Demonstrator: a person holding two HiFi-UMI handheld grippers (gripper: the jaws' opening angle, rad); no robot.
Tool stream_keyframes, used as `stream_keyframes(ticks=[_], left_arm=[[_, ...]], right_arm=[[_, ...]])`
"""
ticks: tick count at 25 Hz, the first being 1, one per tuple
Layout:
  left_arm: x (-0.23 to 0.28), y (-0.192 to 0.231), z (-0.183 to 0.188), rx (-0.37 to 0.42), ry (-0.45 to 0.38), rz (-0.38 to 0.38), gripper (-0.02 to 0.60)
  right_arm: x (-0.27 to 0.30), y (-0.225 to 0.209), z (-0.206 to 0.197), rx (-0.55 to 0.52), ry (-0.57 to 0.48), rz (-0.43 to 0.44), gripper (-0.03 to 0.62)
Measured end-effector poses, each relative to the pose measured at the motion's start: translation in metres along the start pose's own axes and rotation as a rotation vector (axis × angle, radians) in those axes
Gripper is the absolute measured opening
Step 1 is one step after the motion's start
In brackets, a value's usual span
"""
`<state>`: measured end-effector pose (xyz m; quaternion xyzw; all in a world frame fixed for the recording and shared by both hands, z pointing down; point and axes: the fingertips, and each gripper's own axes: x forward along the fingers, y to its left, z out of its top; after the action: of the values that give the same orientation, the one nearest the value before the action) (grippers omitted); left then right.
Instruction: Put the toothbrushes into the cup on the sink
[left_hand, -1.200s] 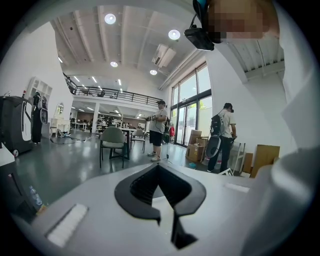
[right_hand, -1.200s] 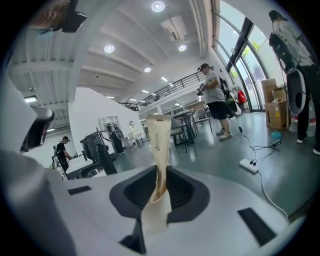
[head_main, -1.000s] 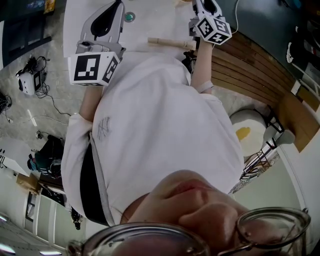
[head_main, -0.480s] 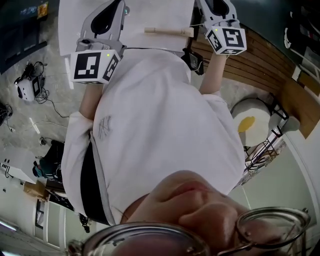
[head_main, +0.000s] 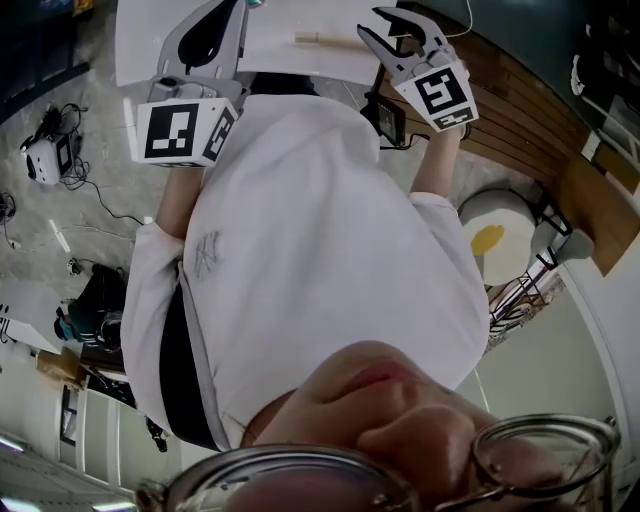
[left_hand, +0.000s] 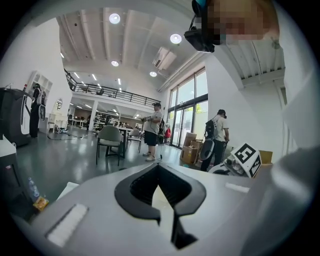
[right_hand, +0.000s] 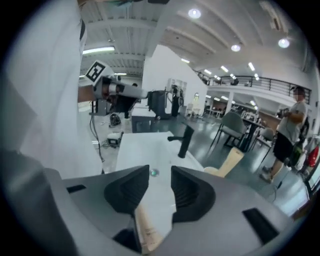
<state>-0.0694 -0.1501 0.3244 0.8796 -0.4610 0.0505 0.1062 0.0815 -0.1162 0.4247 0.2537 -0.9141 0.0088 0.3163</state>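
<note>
My right gripper (right_hand: 160, 175) has its jaws apart, gripping nothing. In the right gripper view the toothbrush (right_hand: 145, 230) shows low between them, close to the base of the left-hand jaw. It is a flat handle of pale, tan wood with faint dark print on it. I cannot tell whether it touches the jaw. In the head view it is a straight, light wooden stick lying flat on the near edge of the white sink (right_hand: 142, 150), pointing towards the right gripper. I cannot make out the bristle end in either view.

Past the jaws the sink basin is plain white. It has a small round drain (right_hand: 154, 172) and a black faucet (right_hand: 185, 140) standing at the far side. To the right of the faucet, on the counter, stands a tan thing that I take for the cup (right_hand: 227, 162). Its outline is too soft to say more, and it is well apart from the toothbrush.

My left gripper (left_hand: 159, 170) has its jaws closed tip to tip, with nothing between them. It points out into the hall, away from the sink.
</note>
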Motion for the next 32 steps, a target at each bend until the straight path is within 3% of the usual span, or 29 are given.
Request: stream_keyframes(ticks=[4, 10, 19, 32], left_arm=[[-0.011, 0.005, -0.002, -0.007, 0.004, 0.029, 0.006], [-0.025, 0.012, -0.002, -0.010, 0.002, 0.077, 0.006], [-0.038, 0.029, -0.006, -0.016, 0.004, 0.143, 0.006], [-0.041, 0.037, -0.009, -0.023, 0.008, 0.150, 0.006]], right_arm=[[0.025, 0.034, -0.035, -0.042, 0.183, 0.160, 0.127], [0.056, 0.055, -0.092, -0.192, 0.434, 0.259, 0.127], [0.081, 0.069, -0.139, -0.206, 0.558, 0.378, 0.127], [0.096, 0.072, -0.161, -0.239, 0.668, 0.417, 0.126]])
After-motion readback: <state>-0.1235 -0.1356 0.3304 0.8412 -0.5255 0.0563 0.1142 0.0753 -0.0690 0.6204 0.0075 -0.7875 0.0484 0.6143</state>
